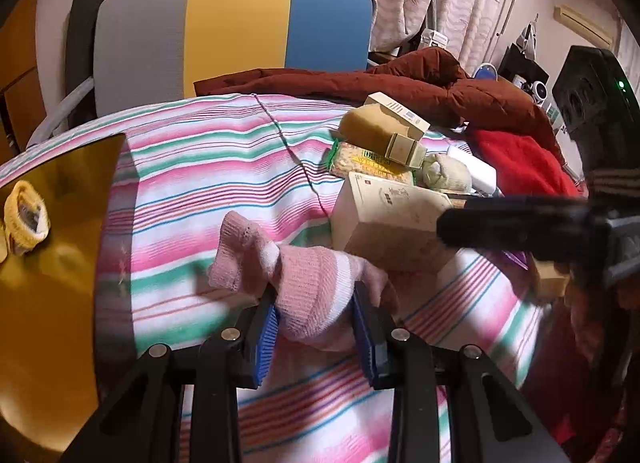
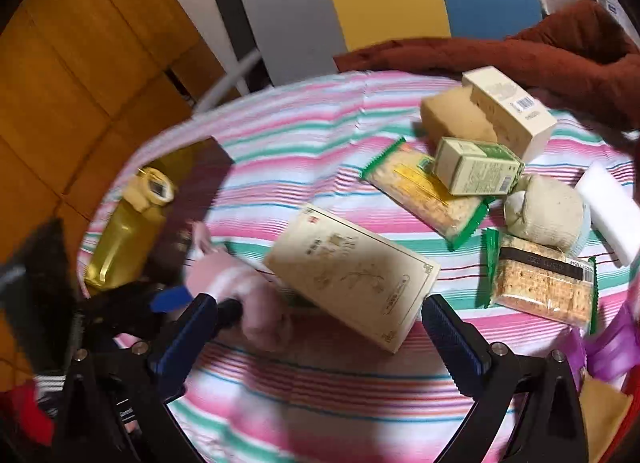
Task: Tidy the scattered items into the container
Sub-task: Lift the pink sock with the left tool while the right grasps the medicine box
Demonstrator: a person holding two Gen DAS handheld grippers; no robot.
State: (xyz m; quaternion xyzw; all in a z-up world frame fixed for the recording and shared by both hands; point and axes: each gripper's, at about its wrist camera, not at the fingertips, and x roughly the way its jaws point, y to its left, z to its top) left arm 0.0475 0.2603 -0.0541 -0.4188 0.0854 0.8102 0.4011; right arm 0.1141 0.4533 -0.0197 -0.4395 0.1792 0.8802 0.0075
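Between my left pads: the left claw (image 1: 314, 327) is pinching the pink sock (image 1: 304, 283) across its rolled middle, over the striped sheet (image 1: 192, 167) of the bed.
Sock handling: I judge it light, soft and limp; the loose cuff droops toward 10 o'clock from the pinch, so a grip on the thick bundled part is the right one, and it needs no care against breakage.
Container: the amber translucent bin (image 1: 52, 271) sits at 9 o'clock in the left view, a yellow sock (image 1: 26, 215) already inside.
Right claw: the right claw (image 2: 320, 327) is spread wide, gripping nothing, with the cream box (image 2: 352, 275) lying just ahead of it at 12 o'clock.
Box handling: I judge it stiff, light cardboard, smooth-faced; best taken across its narrow width, though motion blur means I cannot be sure how thick it is.
Rest of pile: cracker packets (image 2: 544, 283), smaller cartons and a sponge lie toward 1 to 2 o'clock.
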